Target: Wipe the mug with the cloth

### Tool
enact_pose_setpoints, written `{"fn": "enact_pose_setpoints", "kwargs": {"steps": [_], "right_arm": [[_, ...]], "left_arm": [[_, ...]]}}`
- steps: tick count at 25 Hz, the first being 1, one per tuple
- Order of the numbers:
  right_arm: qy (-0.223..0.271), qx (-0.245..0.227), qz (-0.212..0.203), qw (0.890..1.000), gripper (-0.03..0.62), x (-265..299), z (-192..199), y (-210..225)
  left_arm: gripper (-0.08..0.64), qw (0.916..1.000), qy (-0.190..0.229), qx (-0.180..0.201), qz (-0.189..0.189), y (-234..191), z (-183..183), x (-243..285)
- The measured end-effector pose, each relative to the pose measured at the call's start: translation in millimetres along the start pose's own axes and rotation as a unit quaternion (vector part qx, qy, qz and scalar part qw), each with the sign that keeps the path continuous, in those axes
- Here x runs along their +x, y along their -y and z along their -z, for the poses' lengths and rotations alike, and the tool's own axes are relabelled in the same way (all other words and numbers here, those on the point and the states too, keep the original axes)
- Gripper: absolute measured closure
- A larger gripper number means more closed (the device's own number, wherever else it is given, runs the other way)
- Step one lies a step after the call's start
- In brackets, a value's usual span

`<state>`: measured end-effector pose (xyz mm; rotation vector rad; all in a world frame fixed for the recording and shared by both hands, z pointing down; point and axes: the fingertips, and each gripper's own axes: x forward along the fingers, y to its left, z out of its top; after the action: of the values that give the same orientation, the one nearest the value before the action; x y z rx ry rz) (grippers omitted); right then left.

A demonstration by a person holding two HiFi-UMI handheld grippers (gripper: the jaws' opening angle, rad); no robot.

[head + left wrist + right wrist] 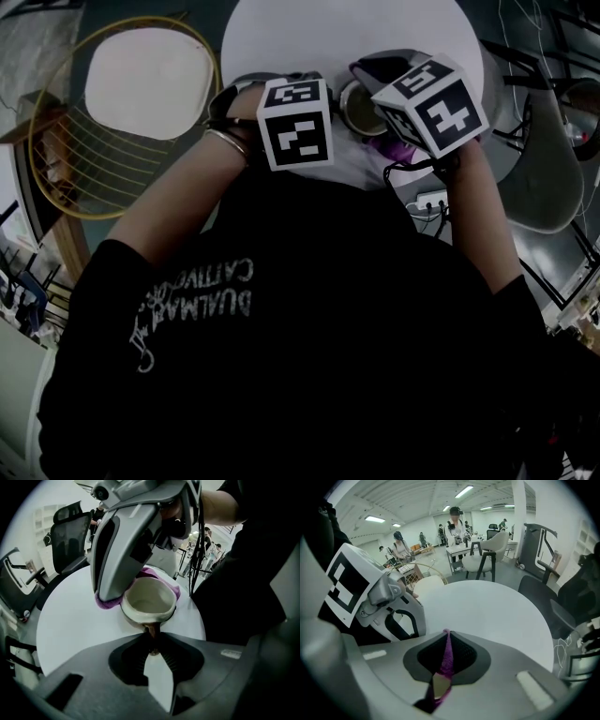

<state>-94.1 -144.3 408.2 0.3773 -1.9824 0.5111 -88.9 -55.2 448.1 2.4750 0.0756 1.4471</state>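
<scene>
A wire-framed chair [141, 84] with a pale seat stands off the left edge of a round white table [281, 37]. A person [309, 328] in a black shirt is at the table's near edge, holding a gripper in each hand. Both grippers aim steeply down.

The left gripper [152, 637] has its jaws clamped on the brown handle [152, 631] of the mug [149, 603], which is squeezed between the jaw tips. The mug is cream inside. It sits over the table's near edge, just beyond those jaw tips, with its mouth tipped a little toward this gripper's camera. Whether its base rests on the table cannot be told.

In the head view the mug lies between the two grippers.

The right gripper [446, 641] has its jaws pressed together on a fold of the purple cloth [444, 667], which runs as a thin strip between the pads. In the left gripper view, this gripper's tip comes down against the mug's outer wall. There the cloth is bunched between the tip and the mug and curves around the mug's far side, touching the rim.

A grey chair [548, 178] stands off the table's right edge.
</scene>
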Motion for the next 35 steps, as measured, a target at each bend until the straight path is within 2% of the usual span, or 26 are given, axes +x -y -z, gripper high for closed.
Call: {"fn": "enact_pose_setpoints", "kwargs": {"steps": [10,24,35], "right_arm": [[0.003,-0.031,-0.016,0.999,0.569,1,-3,-22],[-0.028,-0.08,-0.024,0.996,0.569,4,0,-46],[-0.031,-0.087,-0.031,0.995,0.569,2,6,-63]], "left_arm": [[0.486,0.9998,0.003,-0.014,-0.014,0,-1,0],[0.485,0.9993,0.003,-0.027,-0.024,0,-2,0],[0.483,0.9993,-0.002,-0.031,-0.023,1,-3,0]]}}
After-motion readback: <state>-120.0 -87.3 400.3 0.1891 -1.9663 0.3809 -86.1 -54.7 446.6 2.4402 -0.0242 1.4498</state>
